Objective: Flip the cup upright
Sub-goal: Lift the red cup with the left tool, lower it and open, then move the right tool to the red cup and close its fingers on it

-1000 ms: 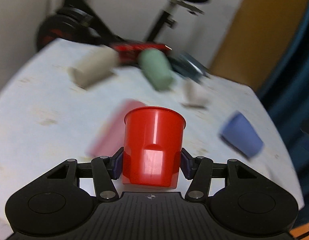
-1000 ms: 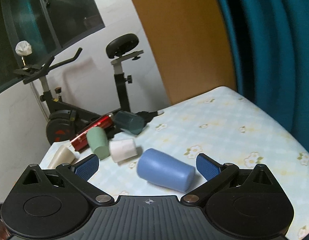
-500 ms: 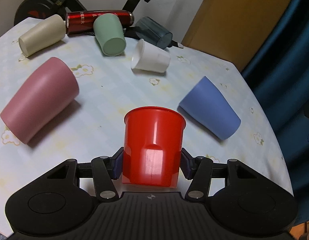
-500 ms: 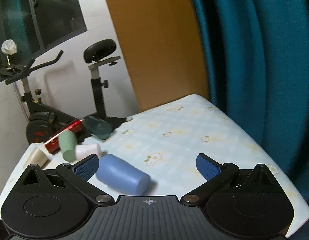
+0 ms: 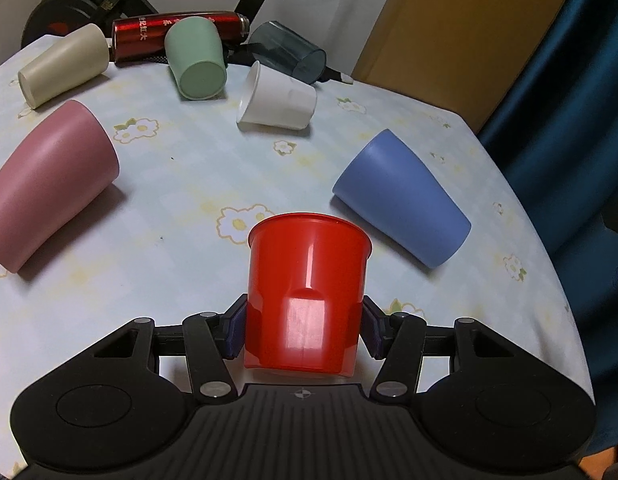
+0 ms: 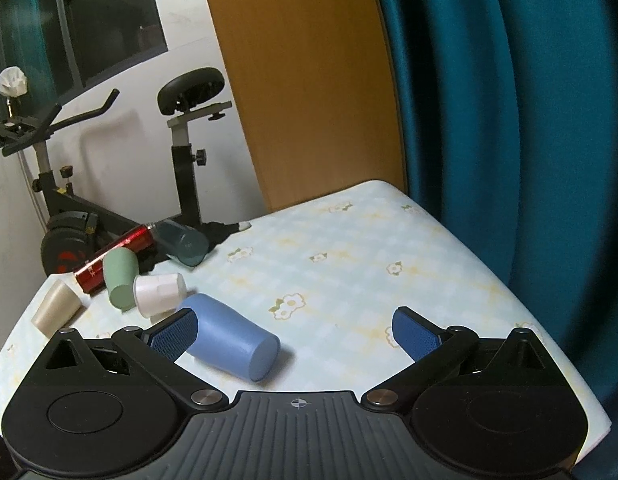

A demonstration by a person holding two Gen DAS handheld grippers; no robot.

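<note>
Gripping the red cup, the left gripper has its jaws pressed on both sides of the cup's lower wall; rim points away from the camera, above the table near its near edge. Right gripper hangs with jaws spread wide, nothing between them. Blue cup lies on its side toward the right edge, pink cup on its side by the left edge. White cup, green cup, beige cup, grey cup and red flask lie along the far edge.
</note>
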